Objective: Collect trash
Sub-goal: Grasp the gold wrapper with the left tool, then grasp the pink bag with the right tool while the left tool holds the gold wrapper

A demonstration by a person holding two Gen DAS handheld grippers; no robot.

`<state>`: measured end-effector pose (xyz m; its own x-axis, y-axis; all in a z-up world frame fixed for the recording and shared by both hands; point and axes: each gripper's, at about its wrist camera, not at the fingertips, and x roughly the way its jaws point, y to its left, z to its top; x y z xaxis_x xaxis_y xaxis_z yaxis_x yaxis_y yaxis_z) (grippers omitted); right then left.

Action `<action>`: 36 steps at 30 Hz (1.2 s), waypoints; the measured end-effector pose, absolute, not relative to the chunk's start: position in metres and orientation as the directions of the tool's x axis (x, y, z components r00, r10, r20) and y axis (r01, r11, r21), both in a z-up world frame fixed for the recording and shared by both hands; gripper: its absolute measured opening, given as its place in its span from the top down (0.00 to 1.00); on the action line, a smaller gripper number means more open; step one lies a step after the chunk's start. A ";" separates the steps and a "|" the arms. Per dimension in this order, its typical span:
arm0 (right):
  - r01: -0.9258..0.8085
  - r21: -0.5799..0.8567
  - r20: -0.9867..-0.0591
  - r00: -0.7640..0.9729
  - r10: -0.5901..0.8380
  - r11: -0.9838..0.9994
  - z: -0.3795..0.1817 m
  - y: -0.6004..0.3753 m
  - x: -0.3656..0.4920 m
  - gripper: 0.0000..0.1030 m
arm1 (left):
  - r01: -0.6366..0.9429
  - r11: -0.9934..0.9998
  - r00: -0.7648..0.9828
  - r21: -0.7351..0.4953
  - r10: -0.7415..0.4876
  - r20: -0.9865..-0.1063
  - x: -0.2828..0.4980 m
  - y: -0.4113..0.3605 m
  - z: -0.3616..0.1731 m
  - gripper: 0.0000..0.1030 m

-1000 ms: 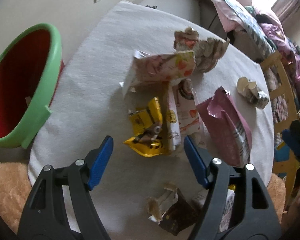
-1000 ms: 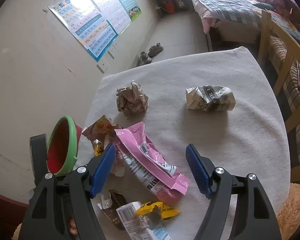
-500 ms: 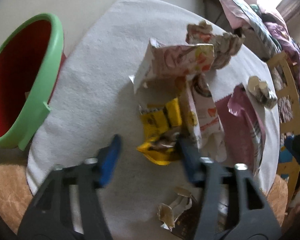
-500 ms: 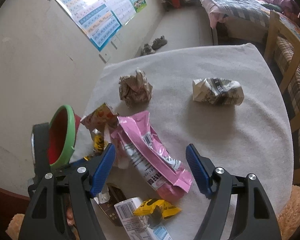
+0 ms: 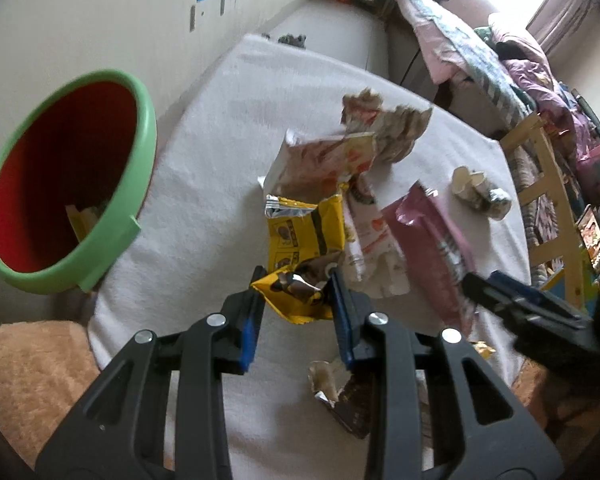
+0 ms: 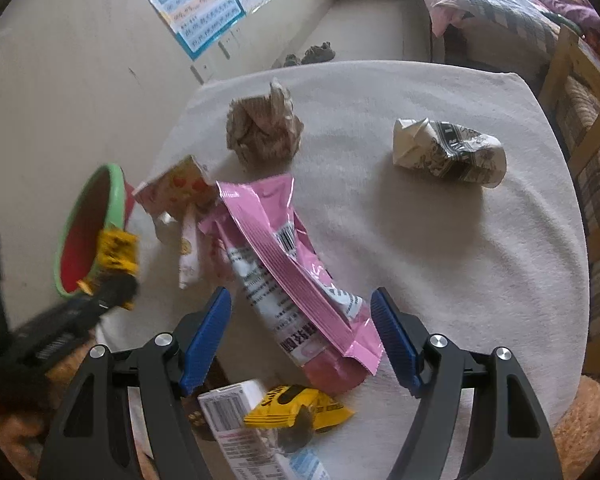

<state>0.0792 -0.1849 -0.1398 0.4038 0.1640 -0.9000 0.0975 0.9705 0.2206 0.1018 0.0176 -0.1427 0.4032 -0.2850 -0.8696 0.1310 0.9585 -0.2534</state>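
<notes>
The left wrist view alone shows the red inside of the green-rimmed bin (image 5: 66,184) at nine o'clock, with scraps at its bottom. There the left gripper (image 5: 296,292) has its jaws closing on a crinkled yellow wrapper (image 5: 306,236), pads pressing its lower edge, the foil lifted at centre above the tabletop (image 5: 208,200). The right wrist view alone shows a crushed printed carton (image 6: 450,152) at two o'clock and a crumpled brown paper ball (image 6: 264,128) at twelve. The right gripper (image 6: 300,332) hangs with jaws released astride a glossy pink ribbed packet (image 6: 292,276) lying flat on the fuzzy white cloth.
</notes>
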 end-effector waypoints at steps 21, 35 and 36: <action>0.115 0.279 -0.843 0.506 0.185 0.953 -0.105 -0.198 0.072 1.00 | 0.121 0.958 0.461 -0.260 -0.286 -0.840 0.096 0.024 -0.121 0.71; 0.155 0.350 -0.856 0.453 0.248 0.924 -0.126 -0.215 0.076 0.74 | 0.115 0.957 0.460 -0.264 -0.287 -0.840 0.094 0.025 -0.119 0.71; 0.146 0.352 -0.859 0.444 0.257 0.924 -0.130 -0.211 0.078 0.67 | 0.117 0.957 0.459 -0.265 -0.288 -0.840 0.094 0.025 -0.120 0.71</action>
